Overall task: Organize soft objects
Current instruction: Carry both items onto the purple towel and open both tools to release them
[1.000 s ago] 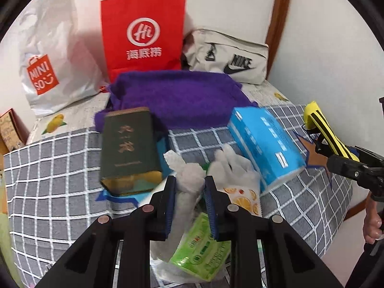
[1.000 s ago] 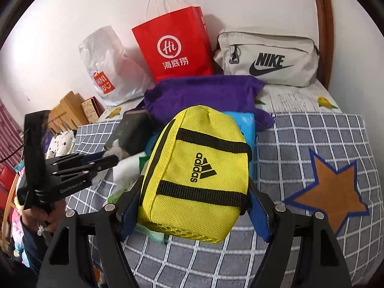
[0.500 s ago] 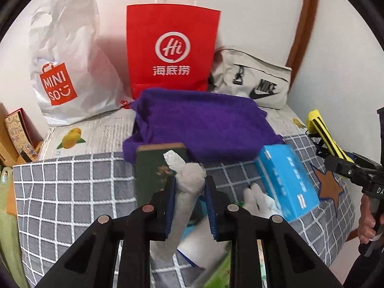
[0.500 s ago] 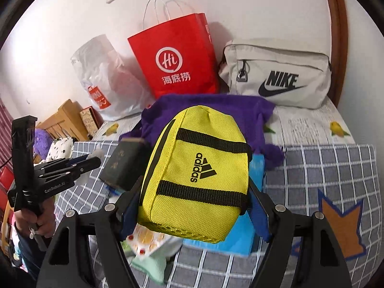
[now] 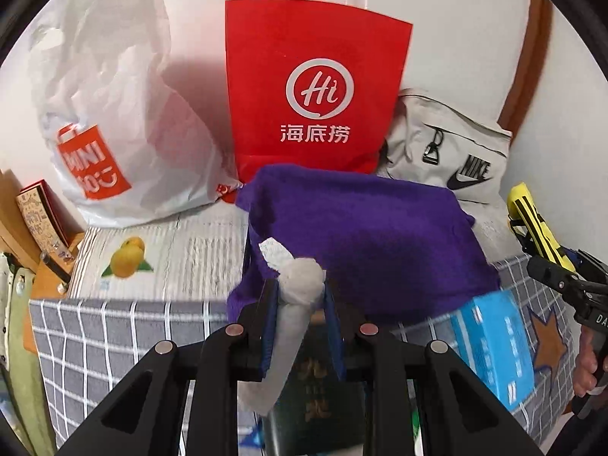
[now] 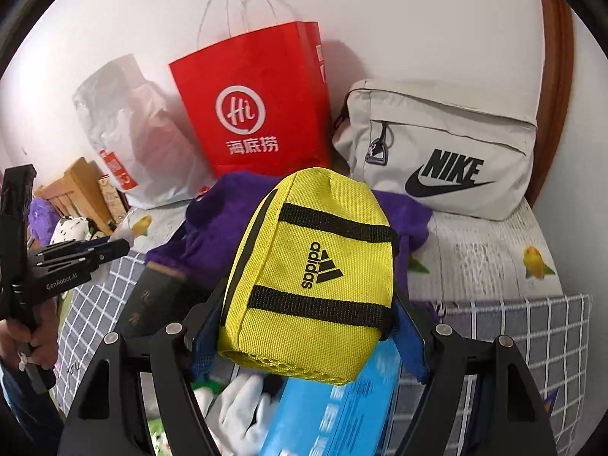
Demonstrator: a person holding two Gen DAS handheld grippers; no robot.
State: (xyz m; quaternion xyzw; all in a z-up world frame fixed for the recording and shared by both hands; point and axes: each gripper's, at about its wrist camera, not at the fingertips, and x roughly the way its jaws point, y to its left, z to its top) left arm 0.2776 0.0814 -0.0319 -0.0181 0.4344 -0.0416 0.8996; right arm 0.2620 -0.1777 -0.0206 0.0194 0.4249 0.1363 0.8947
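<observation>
Both tongs have risen above the checked bedspread (image 5: 114, 326).

Three bags line the wall at the back of the bed (image 5: 114, 326): plastic bag (image 5: 114, 121) left, paper bag (image 5: 311, 87) middle, Nike bag (image 6: 444, 152) right. Towel (image 5: 364, 235) lies just in front of the paper bag. Box (image 6: 152, 300) sits before the towel's left part, tissue pack (image 5: 494, 342) to the right of it. Left gripper (image 5: 300, 296) holds sock (image 5: 296, 304) above the box. Right gripper (image 6: 304, 326) holds pouch (image 6: 315, 266) over the tissue pack, gloves (image 6: 243, 410) below left.
</observation>
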